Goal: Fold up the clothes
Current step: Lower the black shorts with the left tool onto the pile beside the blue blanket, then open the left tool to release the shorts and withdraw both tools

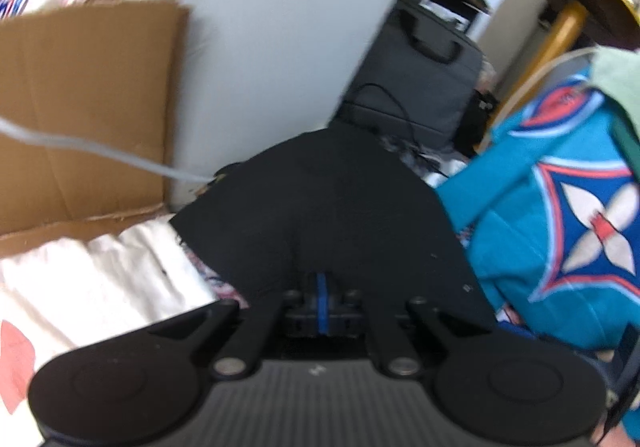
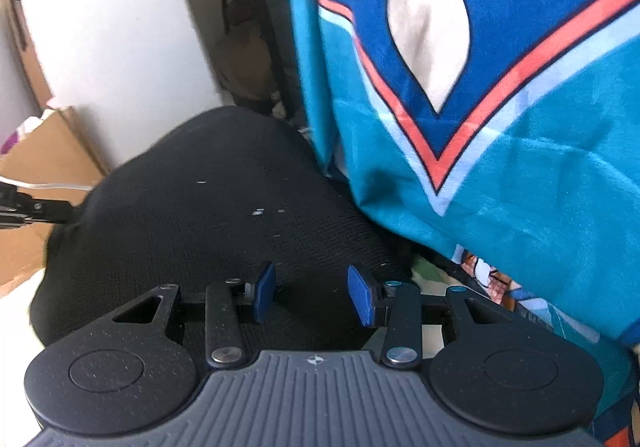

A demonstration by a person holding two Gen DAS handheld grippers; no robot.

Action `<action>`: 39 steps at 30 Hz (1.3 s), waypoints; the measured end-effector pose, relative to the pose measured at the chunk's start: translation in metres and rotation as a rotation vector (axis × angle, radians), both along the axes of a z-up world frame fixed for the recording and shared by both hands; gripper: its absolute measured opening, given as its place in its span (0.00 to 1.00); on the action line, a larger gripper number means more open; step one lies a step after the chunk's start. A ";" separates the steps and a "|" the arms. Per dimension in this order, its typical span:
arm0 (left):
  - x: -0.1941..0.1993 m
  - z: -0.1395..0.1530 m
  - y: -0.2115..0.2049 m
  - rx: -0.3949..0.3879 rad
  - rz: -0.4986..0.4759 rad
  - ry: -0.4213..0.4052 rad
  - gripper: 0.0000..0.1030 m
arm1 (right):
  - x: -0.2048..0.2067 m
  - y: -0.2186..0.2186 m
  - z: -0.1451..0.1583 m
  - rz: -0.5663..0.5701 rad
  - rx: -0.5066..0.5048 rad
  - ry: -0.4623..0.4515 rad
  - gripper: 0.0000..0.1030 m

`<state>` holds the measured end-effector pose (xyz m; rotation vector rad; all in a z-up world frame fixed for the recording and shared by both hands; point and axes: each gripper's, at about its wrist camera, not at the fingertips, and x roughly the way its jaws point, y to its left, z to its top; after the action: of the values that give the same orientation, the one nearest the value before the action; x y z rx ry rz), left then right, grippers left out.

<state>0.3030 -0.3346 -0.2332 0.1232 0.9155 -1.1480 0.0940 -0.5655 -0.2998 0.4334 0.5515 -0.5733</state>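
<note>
In the left wrist view my left gripper (image 1: 322,297) is shut on a black garment (image 1: 320,207), its blue pads pressed together on a fold of the cloth, which fans out ahead of them. From the right wrist view the same black garment (image 2: 208,207) bulges in a rounded heap. The right gripper (image 2: 313,289) stands open just above its near edge, blue fingertips (image 2: 362,299) apart with cloth showing behind the gap. At the far left of that view the left gripper (image 2: 60,213) pinches the garment's left edge.
A teal blanket with a blue, red and white pattern (image 2: 500,167) (image 1: 560,227) hangs close on the right. A cardboard box (image 1: 80,107), a white panel (image 1: 272,27) and a grey bag (image 1: 420,87) stand behind. White cloth (image 1: 100,279) lies at lower left.
</note>
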 end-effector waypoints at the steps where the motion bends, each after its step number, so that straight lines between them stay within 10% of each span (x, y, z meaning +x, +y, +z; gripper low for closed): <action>1: -0.004 0.003 0.002 -0.003 -0.012 -0.010 0.01 | 0.000 0.005 0.001 0.014 -0.006 -0.003 0.46; 17: -0.043 -0.019 0.012 0.054 -0.010 -0.089 0.07 | -0.009 0.024 -0.013 0.074 0.029 0.074 0.46; 39: -0.106 -0.057 0.037 -0.108 -0.128 -0.132 0.02 | -0.024 0.033 0.018 -0.020 -0.010 0.098 0.46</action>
<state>0.1966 -0.2977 -0.2904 0.1695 0.7361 -1.2902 0.0700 -0.5323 -0.2814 0.4032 0.6387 -0.6184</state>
